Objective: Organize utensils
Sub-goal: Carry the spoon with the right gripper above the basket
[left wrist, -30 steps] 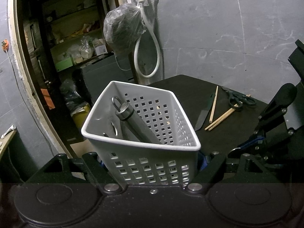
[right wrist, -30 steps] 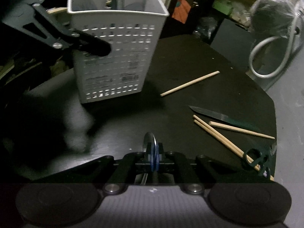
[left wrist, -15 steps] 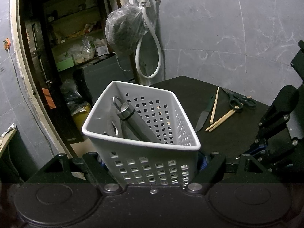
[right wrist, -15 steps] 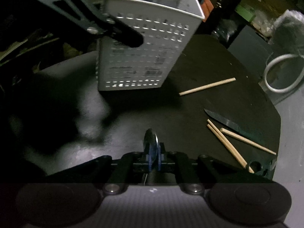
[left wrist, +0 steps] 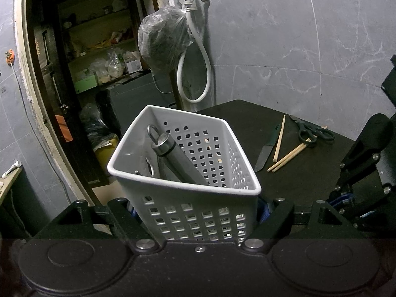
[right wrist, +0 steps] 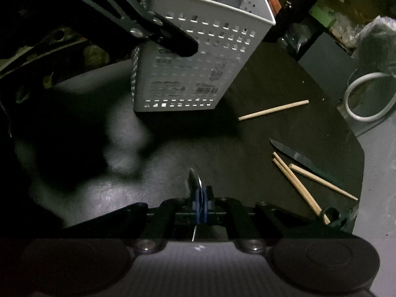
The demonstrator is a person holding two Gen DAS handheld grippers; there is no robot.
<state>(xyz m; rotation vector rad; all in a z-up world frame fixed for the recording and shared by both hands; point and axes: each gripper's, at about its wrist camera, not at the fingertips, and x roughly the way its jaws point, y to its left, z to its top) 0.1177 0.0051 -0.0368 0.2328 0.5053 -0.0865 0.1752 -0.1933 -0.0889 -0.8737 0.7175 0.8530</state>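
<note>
While one white basket (left wrist: 188, 198) sits clamped between the fingers of the left tongs (left wrist: 198, 222), the black table (right wrist: 247, 128) carries four loose chopsticks (right wrist: 273, 109), one knife (right wrist: 294, 157) and one pair of scissors (left wrist: 310, 132). One steel tool (left wrist: 173, 158) leans inside the basket, loop end up. The right tongs (right wrist: 200, 200) are pinched nearly closed on a thin metal utensil (right wrist: 194, 179), its tip pointing toward the basket.

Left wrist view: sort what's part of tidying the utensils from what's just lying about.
Part of the job:
white basket, gripped by the left claw
chopsticks
knife
scissors
thin metal utensil in the right claw

Just lying about:
plastic bag
white hose
shelf clutter
</note>
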